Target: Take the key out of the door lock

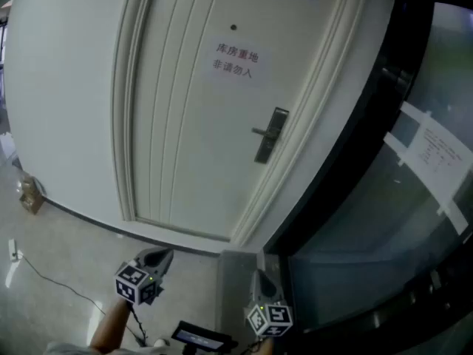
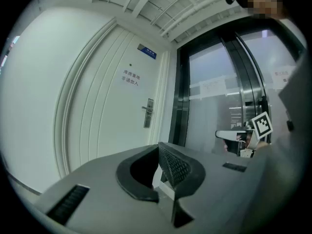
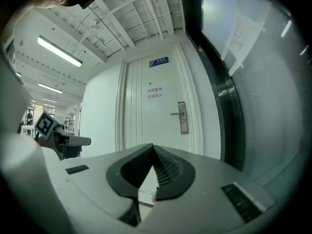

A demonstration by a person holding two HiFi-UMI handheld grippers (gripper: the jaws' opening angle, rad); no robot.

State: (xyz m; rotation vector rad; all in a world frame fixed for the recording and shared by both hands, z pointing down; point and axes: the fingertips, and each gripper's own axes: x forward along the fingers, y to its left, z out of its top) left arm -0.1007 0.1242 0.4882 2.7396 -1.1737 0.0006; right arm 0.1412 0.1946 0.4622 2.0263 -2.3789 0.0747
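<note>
A white door (image 1: 185, 124) stands shut ahead, with a metal lock plate and lever handle (image 1: 270, 134) on its right side. The lock plate (image 2: 147, 112) also shows small in the left gripper view and as the lock plate (image 3: 182, 117) in the right gripper view. A key is too small to make out. My left gripper (image 1: 164, 254) and right gripper (image 1: 259, 275) hang low, well short of the door and pointing level at it. The left gripper's (image 2: 159, 145) tips meet with nothing between them. The right gripper (image 3: 153, 146) is likewise shut and empty.
A printed sign (image 1: 236, 60) is stuck on the door. A dark-framed glass wall (image 1: 384, 198) with a taped paper (image 1: 437, 151) runs along the right. A small cardboard box (image 1: 29, 196) and a cable (image 1: 52, 279) lie on the floor at left.
</note>
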